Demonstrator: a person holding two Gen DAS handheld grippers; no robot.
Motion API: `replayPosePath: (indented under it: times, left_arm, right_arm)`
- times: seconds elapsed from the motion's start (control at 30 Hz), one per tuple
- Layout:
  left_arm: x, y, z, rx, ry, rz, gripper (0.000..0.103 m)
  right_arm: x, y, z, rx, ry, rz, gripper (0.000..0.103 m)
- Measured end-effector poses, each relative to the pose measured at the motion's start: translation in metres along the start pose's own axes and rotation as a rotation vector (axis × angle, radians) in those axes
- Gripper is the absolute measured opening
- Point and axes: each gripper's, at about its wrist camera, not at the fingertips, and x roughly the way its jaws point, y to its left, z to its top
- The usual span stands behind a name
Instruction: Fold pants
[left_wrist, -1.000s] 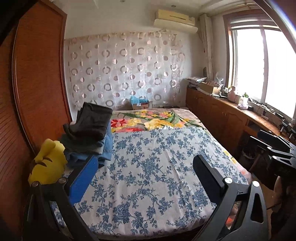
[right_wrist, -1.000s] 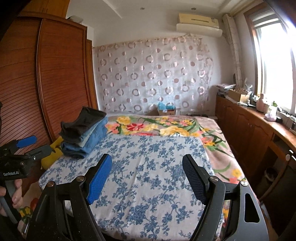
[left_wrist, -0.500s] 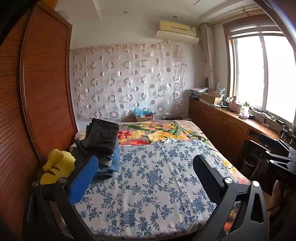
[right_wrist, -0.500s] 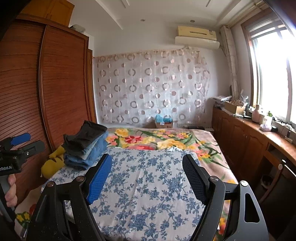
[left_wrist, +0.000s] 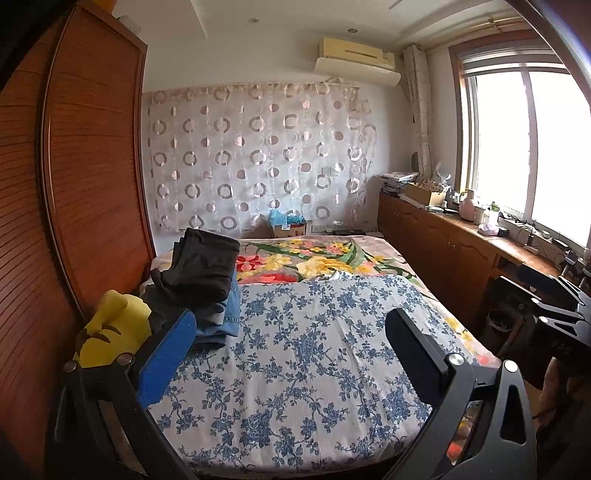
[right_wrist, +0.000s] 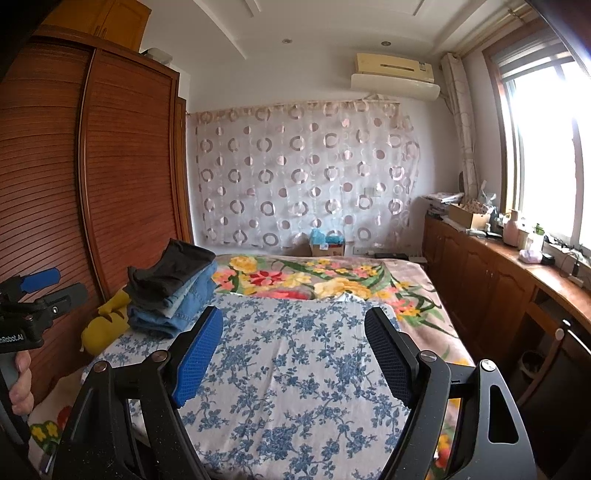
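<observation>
A stack of folded pants (left_wrist: 203, 269) lies on the left side of the bed, dark pants on top and blue jeans (right_wrist: 184, 302) underneath. My left gripper (left_wrist: 290, 317) hovers open over the blue-flowered sheet (left_wrist: 314, 350), just right of the stack, with nothing between its fingers. My right gripper (right_wrist: 293, 314) also stands open and empty above the sheet (right_wrist: 295, 362), with the stack (right_wrist: 170, 273) off to its left. The left gripper (right_wrist: 55, 286) shows at the left edge of the right wrist view, held by a hand.
A yellow plush toy (left_wrist: 110, 332) sits between the stack and the wooden wardrobe (left_wrist: 74, 184) on the left. A bright floral blanket (left_wrist: 314, 258) covers the head of the bed. Low wooden cabinets (right_wrist: 498, 280) with clutter run along the right under the window.
Both views have tipped upward, so the bed sits lower in the frames and more ceiling shows. The left gripper has drawn back slightly. Both jaws stay wide and the stack has not moved.
</observation>
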Motion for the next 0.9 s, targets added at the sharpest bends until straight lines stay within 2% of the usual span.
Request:
replayPosePath:
  times: [0.9]
  left_arm:
    - [0.01,-0.0004,-0.005,-0.002,0.016,-0.003,0.102]
  right_arm:
    - [-0.0021,-0.0058,0.0007,-0.001,-0.001,0.01,0.081]
